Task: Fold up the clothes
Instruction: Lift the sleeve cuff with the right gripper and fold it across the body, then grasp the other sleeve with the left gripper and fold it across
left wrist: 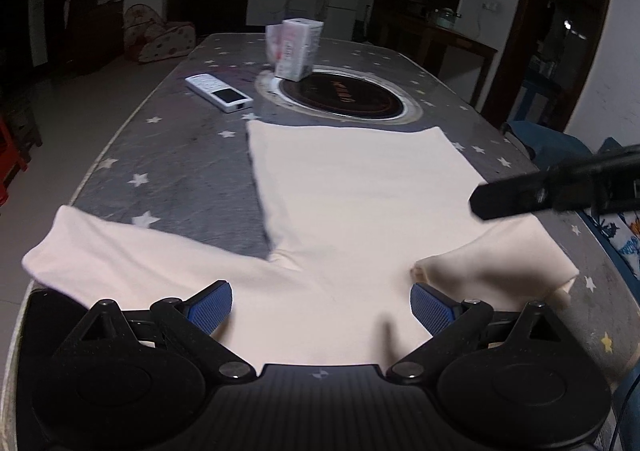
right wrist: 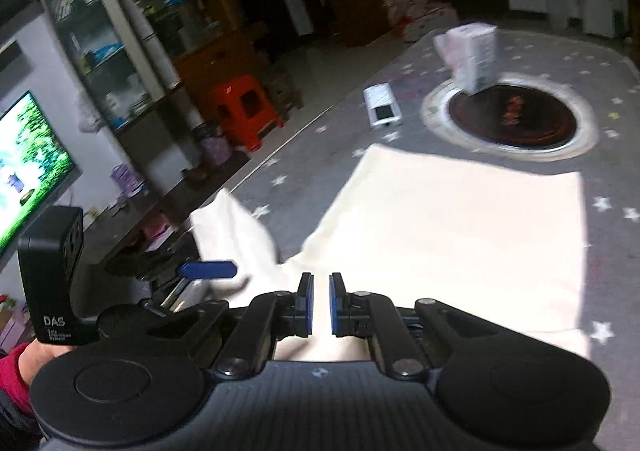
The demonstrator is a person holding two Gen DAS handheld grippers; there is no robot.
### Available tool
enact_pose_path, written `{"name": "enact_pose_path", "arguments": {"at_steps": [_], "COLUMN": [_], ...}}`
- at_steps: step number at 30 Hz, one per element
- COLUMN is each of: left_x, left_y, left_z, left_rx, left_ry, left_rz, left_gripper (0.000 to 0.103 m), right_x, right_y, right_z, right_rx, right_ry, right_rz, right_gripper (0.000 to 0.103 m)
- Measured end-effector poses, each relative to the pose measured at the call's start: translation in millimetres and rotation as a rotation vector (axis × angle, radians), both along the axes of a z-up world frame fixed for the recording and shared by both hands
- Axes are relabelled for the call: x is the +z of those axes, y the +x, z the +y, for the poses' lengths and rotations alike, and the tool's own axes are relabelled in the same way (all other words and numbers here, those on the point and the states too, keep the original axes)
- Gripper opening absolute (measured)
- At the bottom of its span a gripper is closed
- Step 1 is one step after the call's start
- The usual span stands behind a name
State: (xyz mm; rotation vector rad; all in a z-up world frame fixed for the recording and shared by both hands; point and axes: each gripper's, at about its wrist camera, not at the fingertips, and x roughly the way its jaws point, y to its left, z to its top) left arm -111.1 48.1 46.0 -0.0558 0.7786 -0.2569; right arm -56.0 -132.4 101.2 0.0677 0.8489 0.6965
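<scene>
Cream shirt (left wrist: 352,211) flat at table (left wrist: 180,171) near edge. Left gripper (left wrist: 320,309) wide open, empty; right gripper (right wrist: 320,305) nearly closed, nothing visibly held.

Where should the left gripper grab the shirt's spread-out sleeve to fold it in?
Probably at the cuff end of the sleeve, coming from the table's outer edge. It lies flat, pointing away from the shirt, and its end is free, so fingers can slip under the hem.

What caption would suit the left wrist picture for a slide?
Open left tool above a cream shirt spread on a star-patterned table, remote control beyond.
</scene>
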Motion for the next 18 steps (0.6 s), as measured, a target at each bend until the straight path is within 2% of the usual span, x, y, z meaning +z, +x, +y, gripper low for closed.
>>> {"name": "enact_pose_path", "arguments": {"at_steps": [3, 6, 9, 12, 16, 18], "left_x": [0, -1, -4, -7, -14, -18], "left_y": [-1, -1, 2, 5, 10, 13], "left_z": [2, -6, -23, -42, -65, -73], "left_rx": [-0.006, -0.046, -0.104, -0.162, -0.208, -0.211], "left_ry": [-0.018, -0.042, -0.064, -0.069, -0.043, -0.032], "left_rz": [0.006, 0.012, 0.028, 0.042, 0.045, 0.049], "left_gripper": [0.098, 0.096, 0.087, 0.081, 0.077, 0.069], "right_x": [0, 3, 2, 0, -6, -11], "right_y": [-3, -4, -6, -12, -21, -24], "right_z": [3, -11, -34, -58, -87, -99], "right_rx": [0.013, -0.021, -0.075, -0.124, -0.185, -0.209], "right_ry": [-0.038, -0.09, -0.133, -0.179, -0.239, -0.241], "right_rz": [-0.021, -0.052, -0.048, -0.043, -0.041, -0.026], "right_gripper": [0.01, 0.014, 0.015, 0.024, 0.028, 0.031]}}
